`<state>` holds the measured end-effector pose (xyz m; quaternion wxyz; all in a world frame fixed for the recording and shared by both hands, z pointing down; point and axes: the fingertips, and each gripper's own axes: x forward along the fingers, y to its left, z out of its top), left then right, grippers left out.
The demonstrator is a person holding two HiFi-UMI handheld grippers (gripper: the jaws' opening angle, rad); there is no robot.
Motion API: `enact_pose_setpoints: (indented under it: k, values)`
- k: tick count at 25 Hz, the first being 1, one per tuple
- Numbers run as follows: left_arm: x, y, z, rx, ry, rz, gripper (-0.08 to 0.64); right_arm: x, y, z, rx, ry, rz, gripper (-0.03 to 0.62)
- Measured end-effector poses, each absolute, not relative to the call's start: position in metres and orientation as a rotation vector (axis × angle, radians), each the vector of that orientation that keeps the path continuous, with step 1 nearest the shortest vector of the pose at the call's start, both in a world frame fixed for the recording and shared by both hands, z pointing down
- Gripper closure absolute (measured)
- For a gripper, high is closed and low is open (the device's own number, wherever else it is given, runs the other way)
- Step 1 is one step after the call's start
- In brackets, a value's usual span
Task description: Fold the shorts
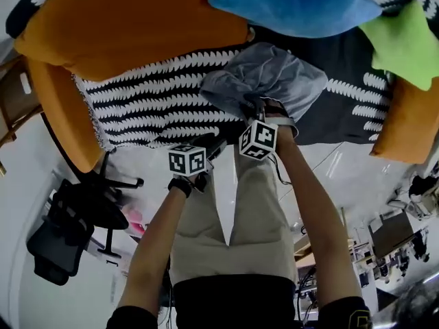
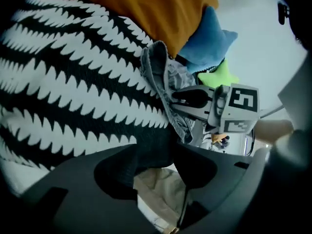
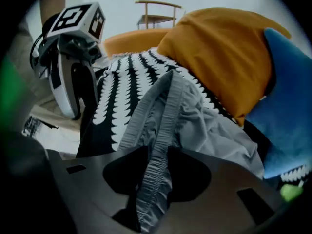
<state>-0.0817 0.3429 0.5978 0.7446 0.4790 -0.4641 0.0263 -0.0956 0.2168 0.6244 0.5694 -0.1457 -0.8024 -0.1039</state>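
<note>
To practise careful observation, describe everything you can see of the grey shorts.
The grey shorts are thin, crinkly fabric, lying bunched and unfolded on the black-and-white patterned blanket, near the blue cushion. Their gathered elastic waistband runs into the right tongs, which are shut on it.

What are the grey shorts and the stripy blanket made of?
The shorts look like thin, matte woven cloth, maybe cotton or polyester. They crumple into soft folds, and the waistband is puckered like elastic. The blanket looks like soft fabric, black with white toothed stripes; printed or knitted, I cannot tell.
</note>
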Motion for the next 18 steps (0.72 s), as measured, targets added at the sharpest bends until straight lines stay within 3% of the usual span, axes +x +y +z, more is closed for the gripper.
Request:
enact_pose_setpoints:
  k: [4, 10, 18]
  values:
    - [-0.06, 0.344, 0.592, 1.048, -1.023, 0.052, 0.324, -0.093, 0.206, 0.608, -0.366, -1.917, -0.161, 0.509]
    - [-0.066, 0.298, 0.596, 1.133, -1.12, 0.05, 0.383, -0.086, 0.16, 0.568, -0.127, -2.025, 0.38, 0.523]
    - [-0.053, 0.215, 0.609, 1.247, -1.178, 0.029, 0.377, -0.073, 0.146, 0.585, -0.056, -2.012, 0.573, 0.523]
